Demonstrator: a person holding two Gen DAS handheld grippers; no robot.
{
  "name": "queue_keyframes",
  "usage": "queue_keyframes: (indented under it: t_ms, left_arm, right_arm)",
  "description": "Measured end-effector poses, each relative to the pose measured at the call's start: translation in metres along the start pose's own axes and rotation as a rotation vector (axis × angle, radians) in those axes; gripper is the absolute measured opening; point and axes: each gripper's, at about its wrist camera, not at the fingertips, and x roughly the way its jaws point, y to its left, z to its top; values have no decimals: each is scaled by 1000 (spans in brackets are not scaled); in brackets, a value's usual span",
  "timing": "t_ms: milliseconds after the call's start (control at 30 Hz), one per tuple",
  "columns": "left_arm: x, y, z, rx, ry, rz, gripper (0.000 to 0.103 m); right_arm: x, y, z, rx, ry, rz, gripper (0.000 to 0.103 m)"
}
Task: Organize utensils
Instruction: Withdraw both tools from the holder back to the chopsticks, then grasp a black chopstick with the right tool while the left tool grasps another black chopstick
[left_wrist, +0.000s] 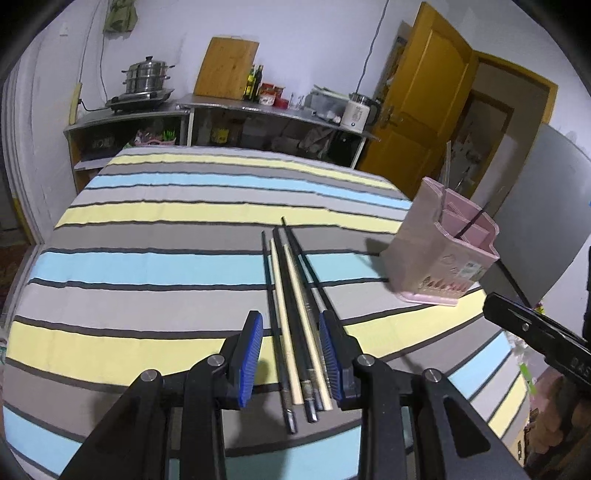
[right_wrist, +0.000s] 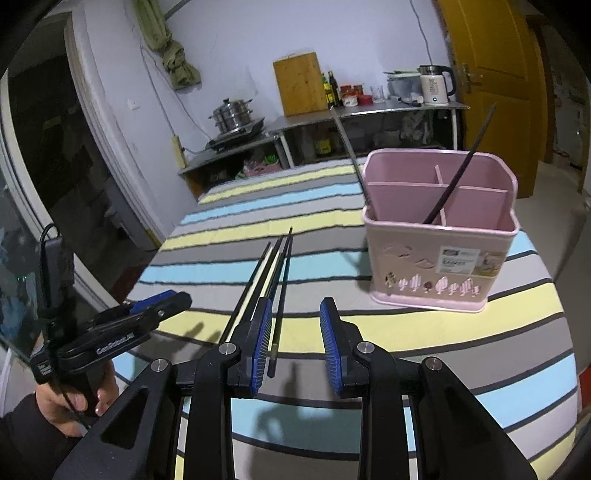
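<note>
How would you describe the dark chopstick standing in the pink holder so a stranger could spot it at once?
Start at the table covered by the striped yellow, blue and grey cloth and find the pink plastic utensil holder with inner dividers on it. Inside, a thin dark chopstick leans upward to the right, unlike the dark and pale chopsticks lying flat on the cloth.

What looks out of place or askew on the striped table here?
Only the loose chopsticks: they lie bundled on the striped cloth beside the pink holder, not in it. Two utensils already in the holder lean at angles. Nothing looks spilled or damaged.
</note>
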Motion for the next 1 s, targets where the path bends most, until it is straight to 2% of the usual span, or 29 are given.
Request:
queue_keyframes:
  t_ms: [200,300,533,800,1000]
  left_arm:
    - [36,8,4,20,43,35,31]
    - [53,11,7,22,61,36,31]
    - [85,16,14,36,92,45,31]
    - [103,19,17,59,101,60,31]
    - [109,12,20,111,95,111,31]
  right_arm:
    - [31,4,-4,-16,58,-3,27]
    - [46,6,-5,-27,82,-10,22]
    - [85,16,-3,-63,137,-11,20]
    - [104,20,-3,-74,162,-6,20]
    - [111,18,-1,-69,169,-14,20]
